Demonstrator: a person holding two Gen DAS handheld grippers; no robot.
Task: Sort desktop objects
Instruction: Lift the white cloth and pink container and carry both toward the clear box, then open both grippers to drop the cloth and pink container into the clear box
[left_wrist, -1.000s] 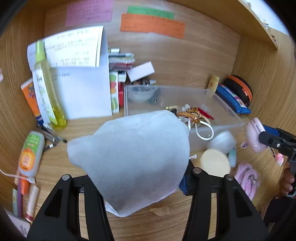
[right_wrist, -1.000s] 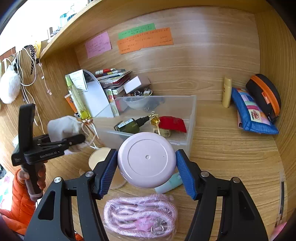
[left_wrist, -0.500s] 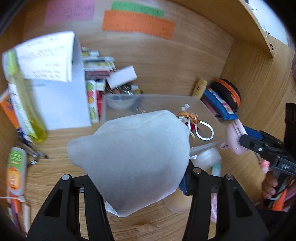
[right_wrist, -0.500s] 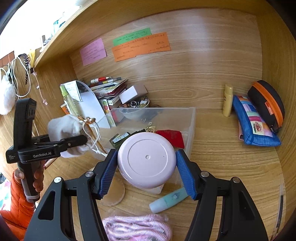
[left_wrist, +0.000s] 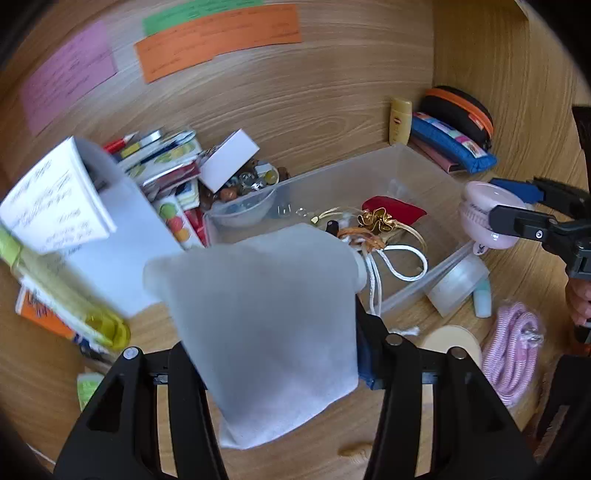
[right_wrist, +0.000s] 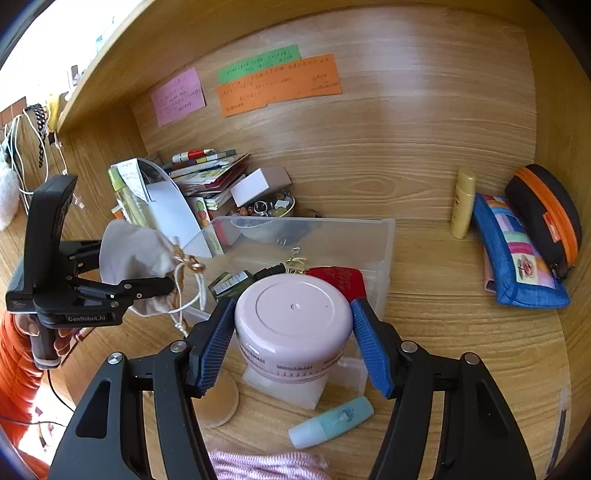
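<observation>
My left gripper (left_wrist: 280, 354) is shut on a white cloth drawstring pouch (left_wrist: 266, 317) and holds it in the air at the near left corner of the clear plastic bin (left_wrist: 417, 170); the pouch also shows in the right wrist view (right_wrist: 133, 254). My right gripper (right_wrist: 293, 332) is shut on a round pink jar (right_wrist: 293, 321) and holds it over the bin's near right edge (right_wrist: 384, 236). The jar also shows in the left wrist view (left_wrist: 484, 214). The bin holds a red pouch (left_wrist: 395, 210), a gold ornament and a dark bottle (right_wrist: 236, 282).
Outside the bin lie a white tub (left_wrist: 454, 284), a teal tube (right_wrist: 332, 421), a tan disc (right_wrist: 218, 402) and a pink cord (left_wrist: 513, 350). Books and a white box (right_wrist: 258, 181) crowd the back left. A blue pouch (right_wrist: 517, 254), black case and yellow tube stand right.
Both grippers have risen and moved toward the bin with their loads. The pink jar now hangs over the bin's near edge, and the pouch is closer to the bin's corner.
</observation>
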